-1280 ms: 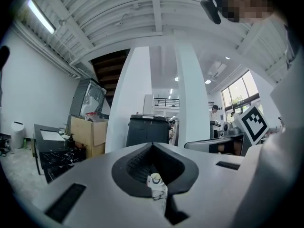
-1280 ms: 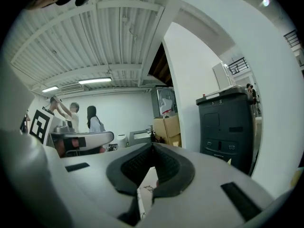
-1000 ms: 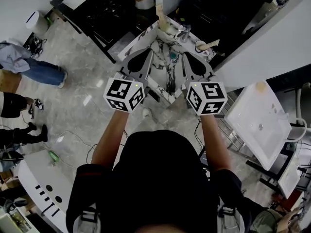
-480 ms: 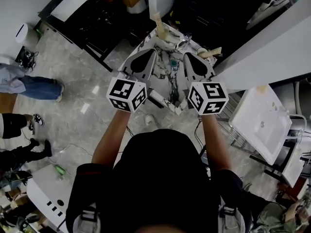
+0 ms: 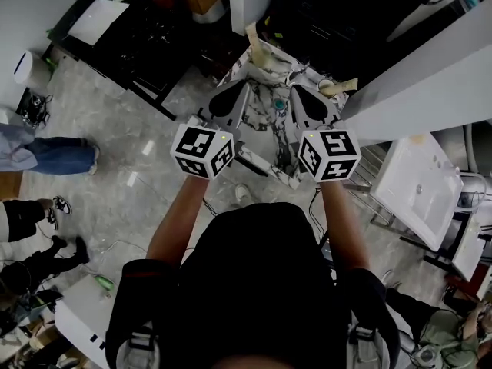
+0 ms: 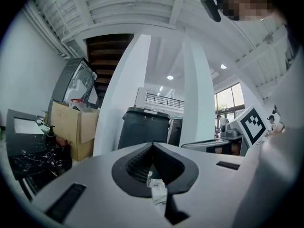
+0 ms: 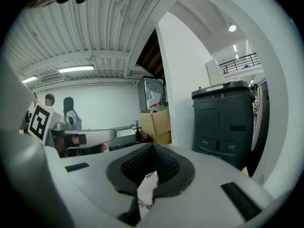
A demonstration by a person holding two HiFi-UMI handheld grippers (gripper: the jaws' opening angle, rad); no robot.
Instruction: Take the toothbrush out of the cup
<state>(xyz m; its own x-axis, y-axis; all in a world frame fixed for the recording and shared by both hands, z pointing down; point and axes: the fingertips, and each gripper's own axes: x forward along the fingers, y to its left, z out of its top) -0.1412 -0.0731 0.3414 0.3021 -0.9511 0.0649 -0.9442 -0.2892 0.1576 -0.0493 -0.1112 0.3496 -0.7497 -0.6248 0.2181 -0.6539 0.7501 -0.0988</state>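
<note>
A big workshop hall, grey stone floor [image 5: 154, 121] underfoot, white pillars [image 6: 128, 94] going up to a ribbed ceiling, and benches and boxes pushed out to the edges. Straight ahead of the person [image 5: 254, 283] stands a marbled counter [image 5: 265, 125], set corner-on to them, so they come at it over a point rather than a flat edge. They hold both arms out in front, level and side by side, the way you carry two tools toward a job you haven't started. The left tongs [image 5: 240, 89] are closed with nothing between them; in the left gripper view the ribbed pads meet in a tight seam and only the room shows beyond. The right tongs [image 5: 297, 88] are the same, closed and empty. Both point at the near part of the counter and touch nothing, so I'd say this is the approach and the grab is yet to come. On the far right corner of the counter sits what I take to be the cup [image 5: 326, 88], a small pale ring seen from above, with a tan stick leaning out over its rim, most likely the toothbrush [image 5: 346, 84]. It lies nearer the right tongs, which would have to open before they could take that handle.
</note>
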